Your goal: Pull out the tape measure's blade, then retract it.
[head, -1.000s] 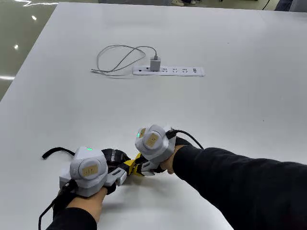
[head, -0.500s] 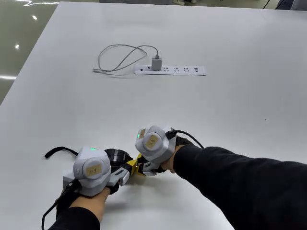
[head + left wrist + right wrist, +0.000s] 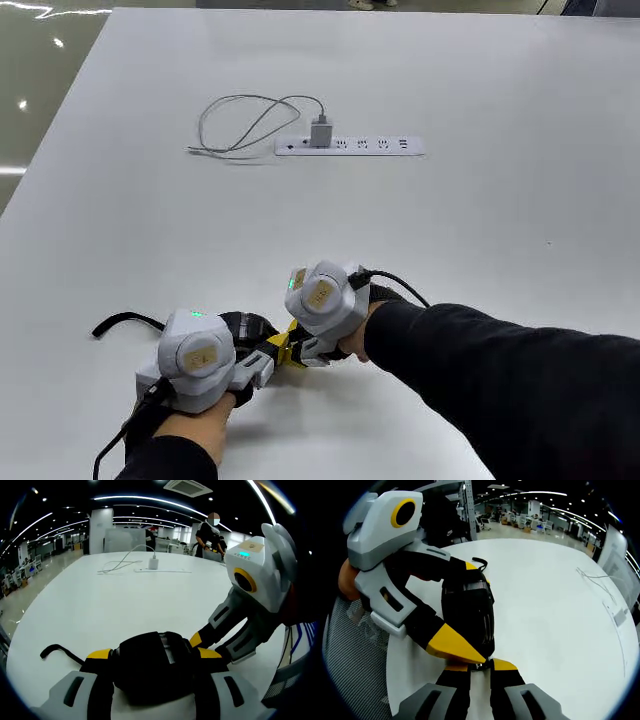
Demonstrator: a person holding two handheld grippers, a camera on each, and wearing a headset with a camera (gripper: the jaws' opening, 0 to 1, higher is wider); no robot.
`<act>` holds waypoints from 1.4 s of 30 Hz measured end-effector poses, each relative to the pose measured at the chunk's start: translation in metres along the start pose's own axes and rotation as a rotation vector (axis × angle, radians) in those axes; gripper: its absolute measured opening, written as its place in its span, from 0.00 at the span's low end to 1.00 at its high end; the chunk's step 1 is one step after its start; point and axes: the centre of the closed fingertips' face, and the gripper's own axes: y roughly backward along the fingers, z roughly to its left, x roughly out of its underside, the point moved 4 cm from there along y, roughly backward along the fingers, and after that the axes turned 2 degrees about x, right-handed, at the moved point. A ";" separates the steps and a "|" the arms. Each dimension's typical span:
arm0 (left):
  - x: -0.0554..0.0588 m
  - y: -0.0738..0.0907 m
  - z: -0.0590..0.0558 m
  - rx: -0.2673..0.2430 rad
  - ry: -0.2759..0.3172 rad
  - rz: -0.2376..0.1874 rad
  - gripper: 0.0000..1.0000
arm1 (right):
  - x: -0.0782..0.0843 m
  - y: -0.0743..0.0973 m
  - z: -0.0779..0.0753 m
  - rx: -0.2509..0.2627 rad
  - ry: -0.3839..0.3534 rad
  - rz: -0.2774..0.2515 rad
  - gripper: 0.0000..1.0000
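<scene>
Left gripper [image 3: 155, 655] is clamped across the black tape measure [image 3: 467, 605], one yellow-tipped jaw on each flat side, pinning the case to the white desk [image 3: 450, 230]. It sits close to the desk's near edge, toward the left side. A black strap [image 3: 125, 322] trails from it toward the left edge.

Right gripper [image 3: 480, 669] comes in from the other side, jaws pinched almost together right at the case mouth, on what looks like the blade's end hook [image 3: 481, 665]. The hook is too small to confirm how deep the bite is. I see no blade between case and jaws, so I judge the pull is not yet started.

Handling notes (my read):
- The case looks compact, rigid and rubber-clad, so it should grip fine on the flats. Keep the left jaws off the mouth and the lock.
- The blade is thin, springy steel and slick on its faces, so the hook is the only sound hold.
- The return spring will load both grips, so pull straight out along the desk, low.
- On retract, feed it back under control. A released blade whips and the hook slams the case.

Power strip [image 3: 350, 146] with a plugged-in charger [image 3: 321, 133] and looped cable [image 3: 245, 120] is well apart, toward the far edge, out of the pull line.
</scene>
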 end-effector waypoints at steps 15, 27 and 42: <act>0.001 0.000 0.000 0.002 0.007 -0.004 0.62 | 0.001 0.000 0.001 0.026 0.010 -0.009 0.11; -0.004 0.001 0.005 0.130 0.043 0.041 0.61 | -0.002 0.005 0.002 0.041 0.060 -0.001 0.12; -0.006 0.018 0.020 0.234 -0.069 0.083 0.68 | 0.019 0.050 -0.011 0.122 -0.043 -0.069 0.16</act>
